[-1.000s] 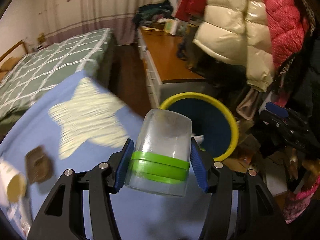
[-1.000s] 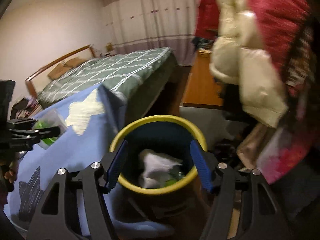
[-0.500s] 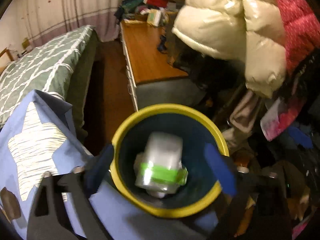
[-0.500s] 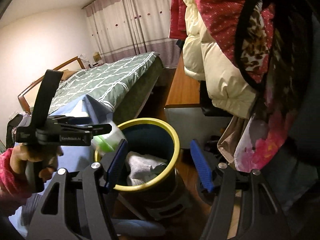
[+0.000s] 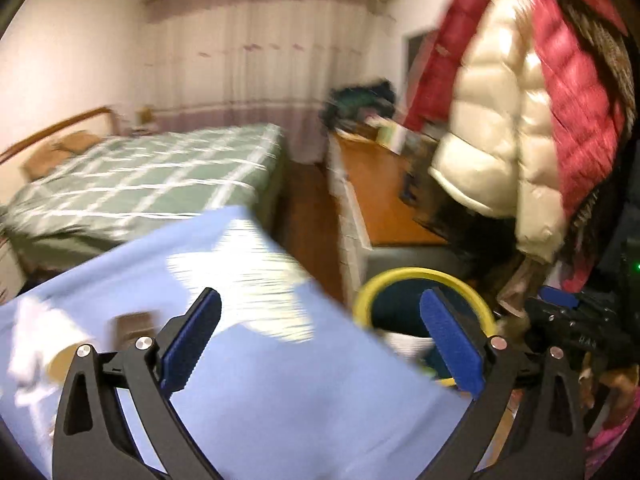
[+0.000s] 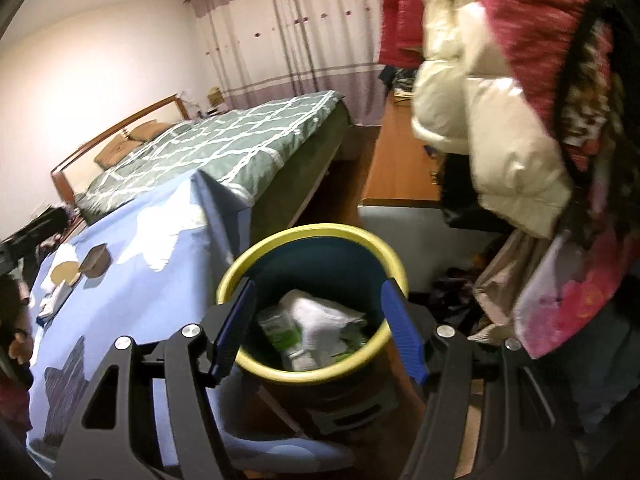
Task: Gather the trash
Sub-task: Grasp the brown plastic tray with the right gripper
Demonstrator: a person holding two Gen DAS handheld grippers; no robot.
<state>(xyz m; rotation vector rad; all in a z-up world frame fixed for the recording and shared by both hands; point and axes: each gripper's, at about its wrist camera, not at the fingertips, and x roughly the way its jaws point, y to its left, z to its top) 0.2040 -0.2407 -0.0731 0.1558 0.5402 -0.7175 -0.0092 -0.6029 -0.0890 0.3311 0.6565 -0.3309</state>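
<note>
A: Where's the trash?
B: Jar's in the yellow-rimmed bin [image 6: 312,312]; more scraps [image 6: 66,274] sit on the blue worktop cloth [image 5: 280,400].
A: Jaws?
B: My left gripper [image 5: 320,340] has just been opening, nothing between. Right gripper [image 6: 318,328] apart, empty, over the bin.
A: Risk?
B: Blurred swing; I could knock scraps off.

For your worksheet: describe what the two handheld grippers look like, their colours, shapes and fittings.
Both match. The left gripper and right gripper each have two matte black fingers with cut-out openings, round silver bolt heads at the joints, and flat blue pads with a ridged surface inside each tip. No cables show.
</note>
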